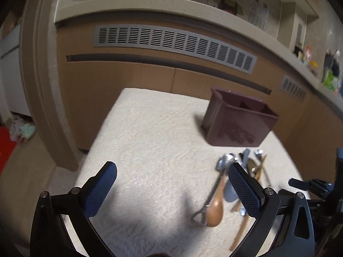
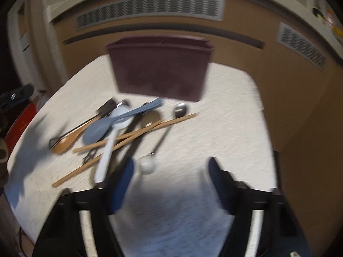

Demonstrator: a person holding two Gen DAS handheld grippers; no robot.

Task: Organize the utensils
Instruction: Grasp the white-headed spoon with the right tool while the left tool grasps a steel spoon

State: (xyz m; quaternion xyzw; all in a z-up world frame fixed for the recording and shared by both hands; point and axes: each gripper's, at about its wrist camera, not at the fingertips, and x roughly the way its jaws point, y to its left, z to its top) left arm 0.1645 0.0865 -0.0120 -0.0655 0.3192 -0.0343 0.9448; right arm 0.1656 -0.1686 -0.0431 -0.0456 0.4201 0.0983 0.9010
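A dark maroon utensil bin (image 1: 238,120) (image 2: 158,70) stands upright at the back of the white cloth. In front of it lies a loose pile of utensils: a wooden spoon (image 1: 215,209) (image 2: 68,139), a blue-grey spoon (image 2: 98,128), a white spoon (image 2: 109,147), wooden chopsticks (image 2: 137,132) and a dark-handled tool with a white round end (image 2: 148,165). My left gripper (image 1: 172,167) is open over bare cloth, its right finger beside the pile. My right gripper (image 2: 170,167) is open with nothing pressed between its pads; its left finger overlaps the pile's near edge.
The white textured cloth (image 1: 150,139) covers the table, which ends close to a wooden cabinet front with grey vent grilles (image 1: 171,40) (image 2: 150,8). A stone ledge (image 1: 150,4) runs above. A red object (image 1: 6,145) lies on the floor at left.
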